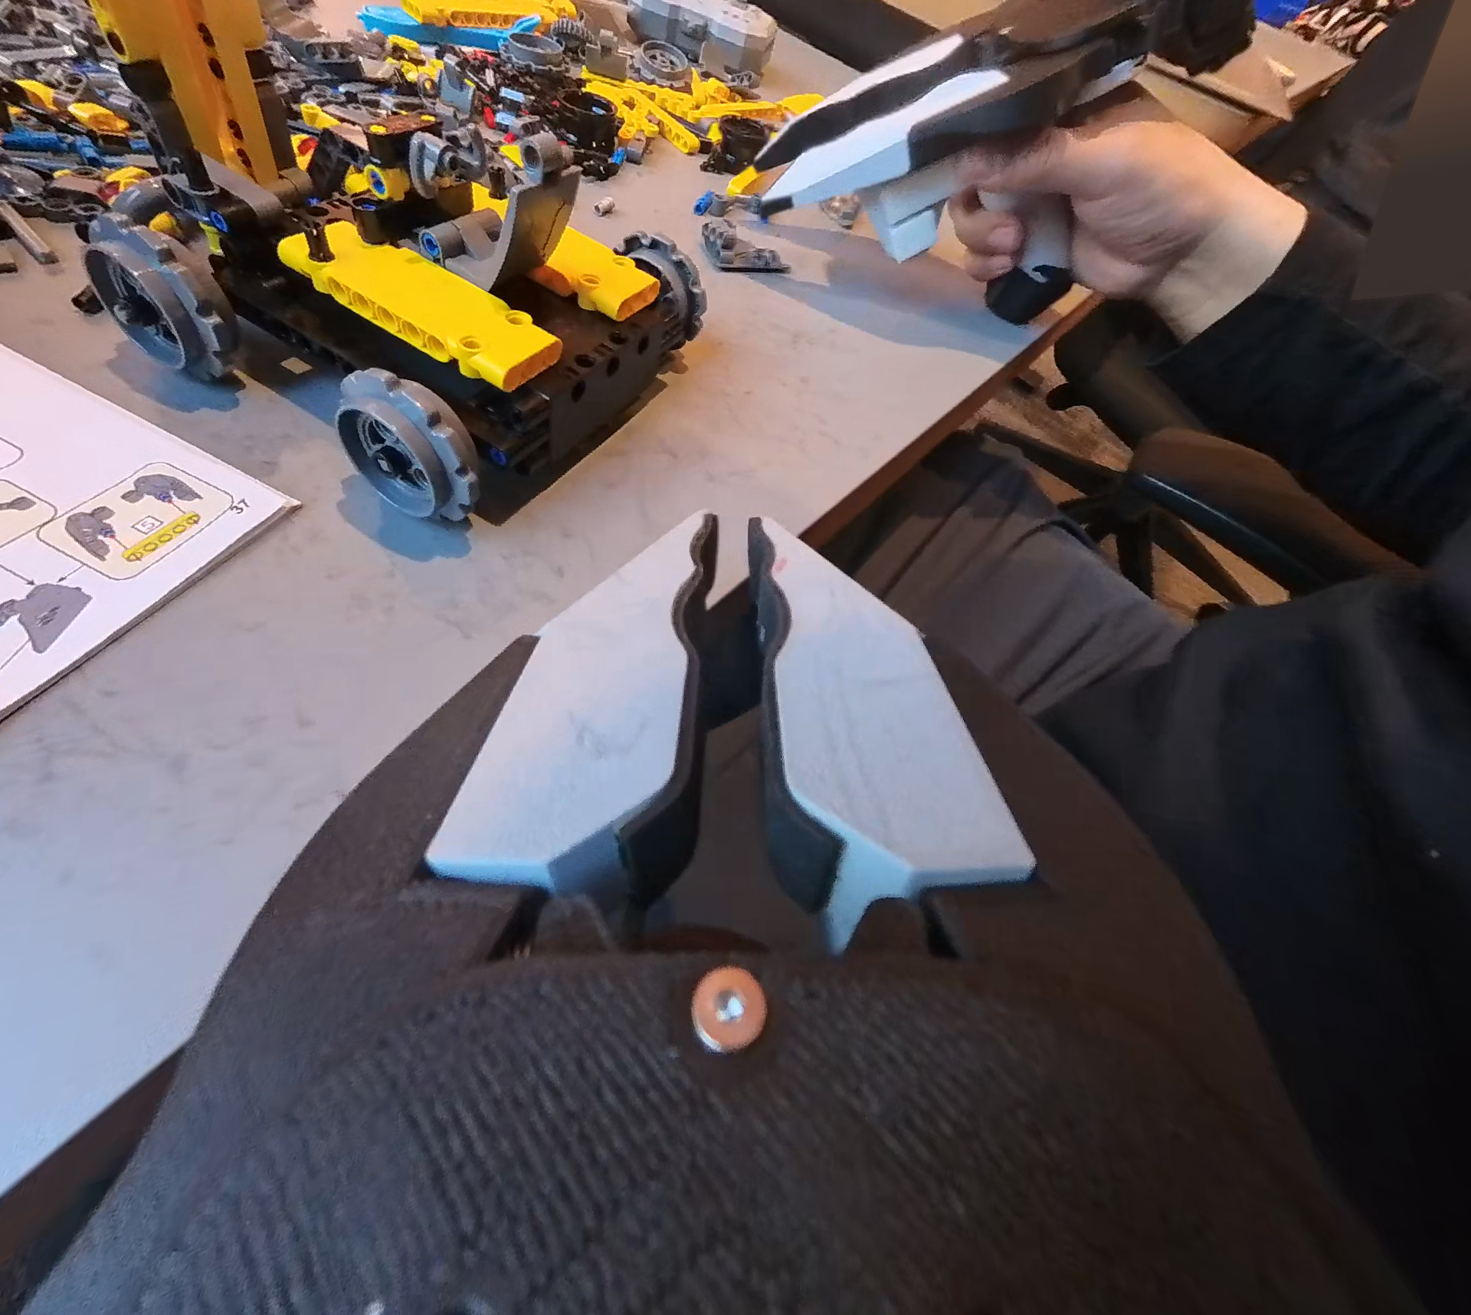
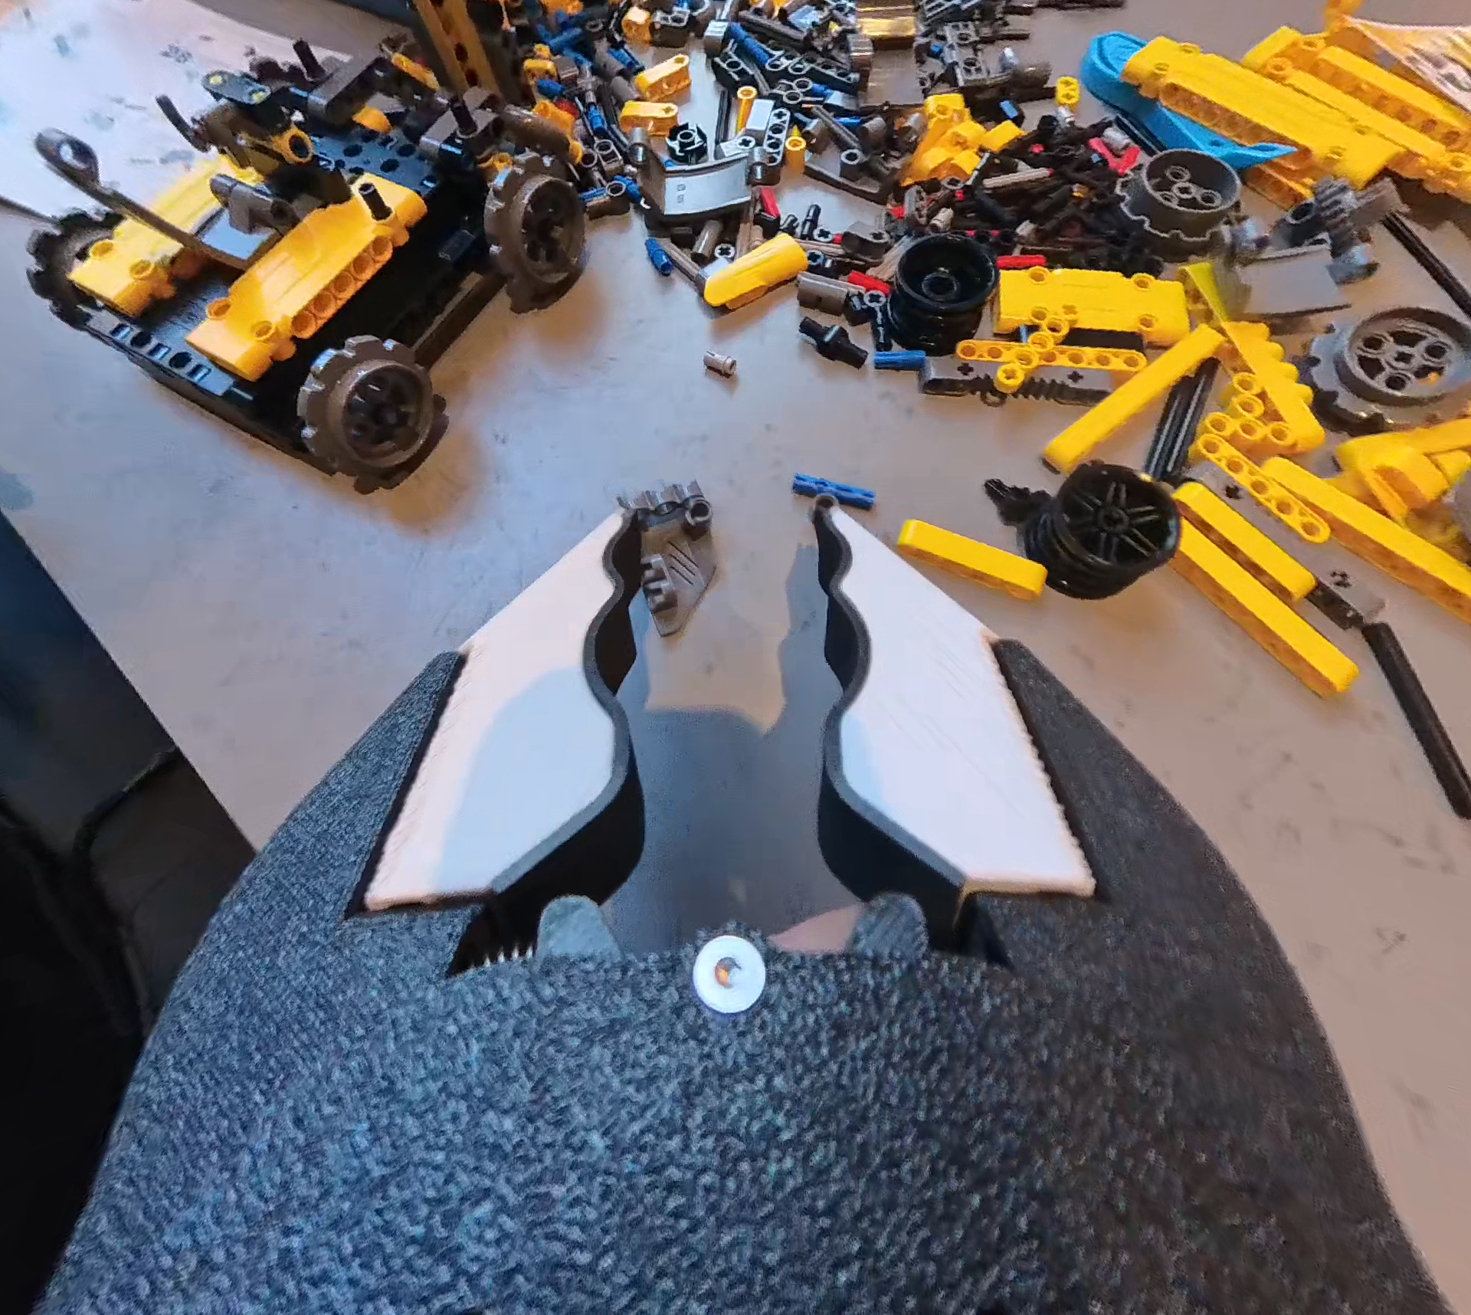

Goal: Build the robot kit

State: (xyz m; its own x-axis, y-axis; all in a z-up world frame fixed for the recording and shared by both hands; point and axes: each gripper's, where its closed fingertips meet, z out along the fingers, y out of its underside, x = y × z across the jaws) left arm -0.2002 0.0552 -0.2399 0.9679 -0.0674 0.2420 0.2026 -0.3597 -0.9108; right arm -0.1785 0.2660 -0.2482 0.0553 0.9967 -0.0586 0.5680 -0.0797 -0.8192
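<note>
My right gripper [image 2: 726,512] is open and empty, low over the grey table [image 2: 557,640]. A small dark grey toothed building piece [image 2: 673,560] lies on the table between its fingers, against the left fingertip [image 2: 629,528]. A blue pin [image 2: 833,490] lies just past the right fingertip. The left wrist view shows this gripper [image 1: 762,184] held in a hand, pointing down at the same grey piece [image 1: 744,246]. My left gripper [image 1: 728,528] is almost closed with a narrow slit, holds nothing, and hovers above the table's front edge.
A partly built yellow and black wheeled vehicle [image 1: 382,289] [image 2: 278,274] with a tall yellow mast stands left of the grippers. A big pile of loose parts [image 2: 875,82] covers the far table, with yellow beams [image 2: 971,558] and a black wheel [image 2: 1102,536] at right. An instruction booklet [image 1: 119,536] lies at left. Across from one pair of fingers to the other is roughly 20 centimetres.
</note>
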